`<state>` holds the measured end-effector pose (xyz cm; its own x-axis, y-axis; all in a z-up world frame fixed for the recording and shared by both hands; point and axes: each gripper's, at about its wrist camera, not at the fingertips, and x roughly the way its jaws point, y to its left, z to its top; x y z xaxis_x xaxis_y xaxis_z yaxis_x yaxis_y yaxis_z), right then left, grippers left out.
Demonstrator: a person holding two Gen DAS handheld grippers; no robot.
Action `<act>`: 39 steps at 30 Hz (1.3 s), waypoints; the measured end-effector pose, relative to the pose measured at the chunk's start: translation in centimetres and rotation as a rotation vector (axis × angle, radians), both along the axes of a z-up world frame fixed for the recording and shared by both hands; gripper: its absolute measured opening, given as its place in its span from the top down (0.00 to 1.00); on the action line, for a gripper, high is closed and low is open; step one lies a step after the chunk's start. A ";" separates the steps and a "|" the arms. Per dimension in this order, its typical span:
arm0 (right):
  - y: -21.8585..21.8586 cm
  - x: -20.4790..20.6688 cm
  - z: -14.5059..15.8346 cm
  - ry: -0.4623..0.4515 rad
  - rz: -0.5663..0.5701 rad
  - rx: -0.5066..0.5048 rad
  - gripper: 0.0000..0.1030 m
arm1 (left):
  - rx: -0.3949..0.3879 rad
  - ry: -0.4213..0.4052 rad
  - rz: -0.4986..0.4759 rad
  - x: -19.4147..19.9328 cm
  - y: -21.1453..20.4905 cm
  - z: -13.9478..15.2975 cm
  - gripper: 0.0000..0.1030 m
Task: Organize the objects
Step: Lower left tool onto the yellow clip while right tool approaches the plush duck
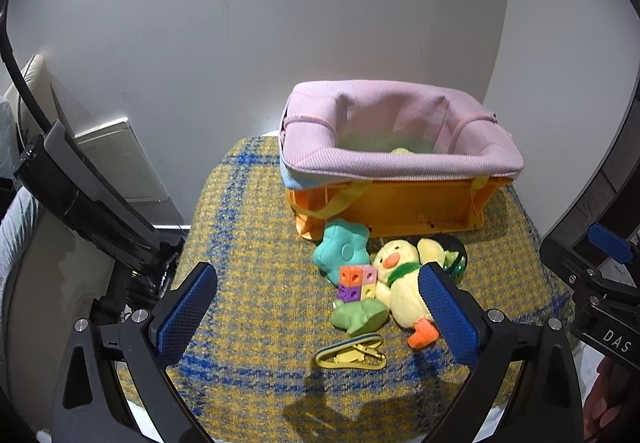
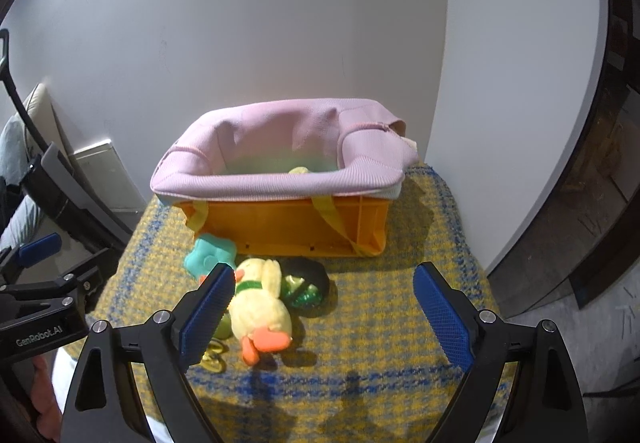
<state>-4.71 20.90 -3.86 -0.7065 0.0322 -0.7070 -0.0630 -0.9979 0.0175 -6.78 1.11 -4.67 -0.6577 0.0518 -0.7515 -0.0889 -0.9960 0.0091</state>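
Hovering over the desk (image 1: 256,243), which wears a yellow-and-blue checked cloth, the left gripper (image 1: 318,309) has its blue-padded fingers (image 1: 186,311) spread as wide as they go, released and grasping nothing. Between them in the left wrist view lies the toy pile: a teal plush flower (image 1: 340,249) furthest left, then a block of orange, pink, purple and yellow linking cubes (image 1: 357,282), with a green plush toy (image 1: 360,317) just below it and a yellow strap with a clip (image 1: 352,353) nearest the camera. Next comes a yellow plush duck (image 1: 400,283) lying on its back, its body touching the cubes; the right-hand finger overlaps it in view, contact unclear. Behind the duck sits a dark round item with green inside (image 1: 456,255). Further back stands an orange crate lined with a pink fabric bag (image 1: 400,167). The right gripper (image 2: 324,313) also hangs open and empty, its fingers (image 2: 442,317) well apart over bare cloth beside the duck.
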 end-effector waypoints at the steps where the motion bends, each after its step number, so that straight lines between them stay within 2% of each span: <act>1: 0.1 0.2 -0.4 -0.001 0.001 -0.002 0.12 | -0.001 0.001 -0.003 0.2 0.1 -0.3 0.01; 6: 0.2 1.2 -2.6 -0.021 -0.013 0.003 0.12 | -0.014 0.006 -0.019 1.3 0.9 -2.5 0.01; 15: 1.0 2.5 -6.6 -0.031 -0.020 -0.002 0.12 | 0.010 -0.052 -0.019 2.1 1.3 -7.1 0.01; 23: 1.3 2.9 -8.8 -0.009 0.000 0.002 0.12 | 0.035 -0.080 -0.015 1.9 1.4 -10.2 0.01; 27: 1.5 2.7 -10.1 -0.019 0.002 0.004 0.12 | 0.022 -0.088 -0.020 1.7 1.9 -11.6 0.01; 39: 2.3 1.9 -12.3 -0.051 -0.010 -0.059 0.12 | 0.031 -0.132 -0.031 0.0 3.0 -14.9 0.04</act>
<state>-2.83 23.22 -16.18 -0.6694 -0.0035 -0.7429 -0.0754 -0.9945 0.0726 -6.78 4.06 -19.53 -0.5507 0.0951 -0.8293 -0.1183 -0.9924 -0.0353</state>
